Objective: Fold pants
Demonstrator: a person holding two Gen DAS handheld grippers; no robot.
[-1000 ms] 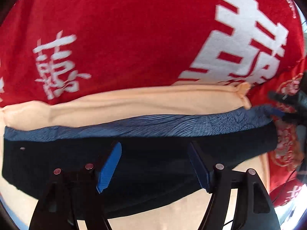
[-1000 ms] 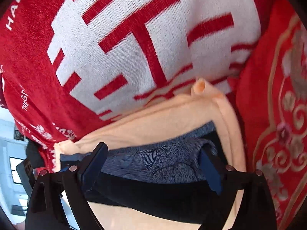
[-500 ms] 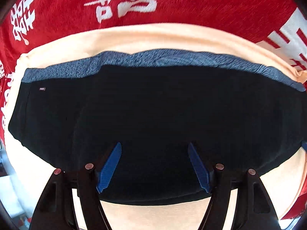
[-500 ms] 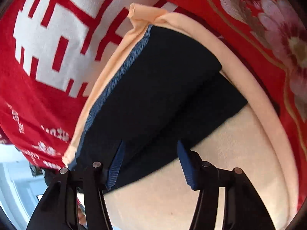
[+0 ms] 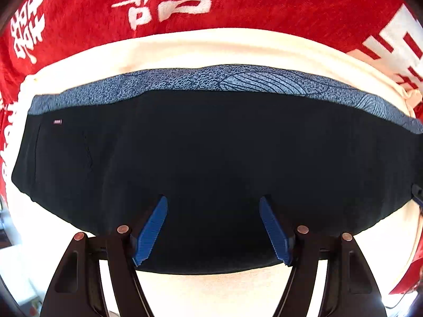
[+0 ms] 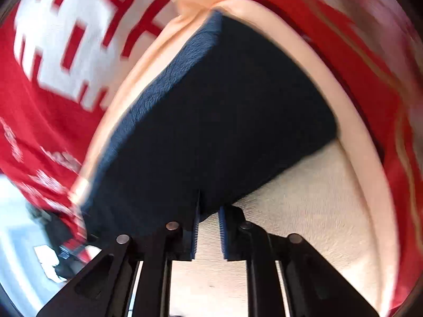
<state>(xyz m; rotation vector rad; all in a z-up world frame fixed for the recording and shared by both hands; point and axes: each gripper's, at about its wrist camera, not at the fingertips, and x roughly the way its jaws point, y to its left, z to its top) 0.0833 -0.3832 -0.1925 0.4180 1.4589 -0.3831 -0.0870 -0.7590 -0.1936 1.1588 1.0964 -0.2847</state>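
The dark navy pants [image 5: 211, 153] lie folded flat on a cream towel [image 5: 206, 45], with a blue patterned band [image 5: 238, 82] along their far edge. My left gripper [image 5: 212, 228] is open, its blue pads above the near part of the pants, holding nothing. In the right wrist view the pants [image 6: 216, 111] show as a thick folded block. My right gripper [image 6: 208, 233] has its pads almost together at the near edge of the pants, with a narrow gap between them; whether cloth is pinched is unclear in the blur.
The cream towel [image 6: 304, 211] lies on a red blanket with white characters [image 5: 185, 0] [image 6: 53, 52]. More red cloth with gold pattern [image 6: 383, 79] is at the right. A bright room area [image 6: 21, 237] shows at the lower left.
My right gripper has closed from wide open to nearly shut and moved to the near edge of the pants. The left view has barely changed since half a second ago.
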